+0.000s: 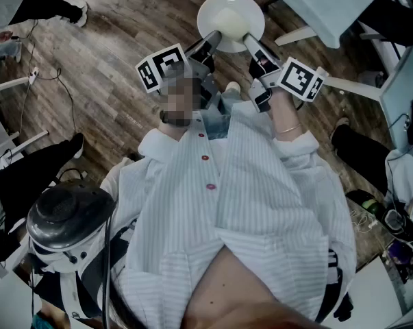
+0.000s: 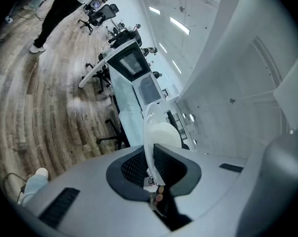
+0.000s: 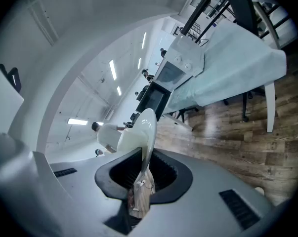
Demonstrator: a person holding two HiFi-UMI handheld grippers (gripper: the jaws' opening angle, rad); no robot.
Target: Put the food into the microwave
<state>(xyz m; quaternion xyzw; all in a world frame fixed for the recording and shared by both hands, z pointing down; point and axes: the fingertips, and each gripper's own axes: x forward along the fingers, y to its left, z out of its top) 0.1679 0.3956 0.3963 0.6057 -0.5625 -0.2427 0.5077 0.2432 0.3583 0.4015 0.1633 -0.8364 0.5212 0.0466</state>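
Apparently level bowl (image 1: pixel 231 20), mouth upward.

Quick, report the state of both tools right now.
Left tool: closed, gripping the rim of the white bowl.
Right tool: closed, gripping the same bowl's rim on the other side.

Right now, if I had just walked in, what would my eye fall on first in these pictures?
A white bowl held in mid-air over the wooden floor, at the top of the head view. The left tongs and right tongs each pinch its near rim, one at each side. Bold black-and-white marker cubes ride on them, just above the person's striped shirt.
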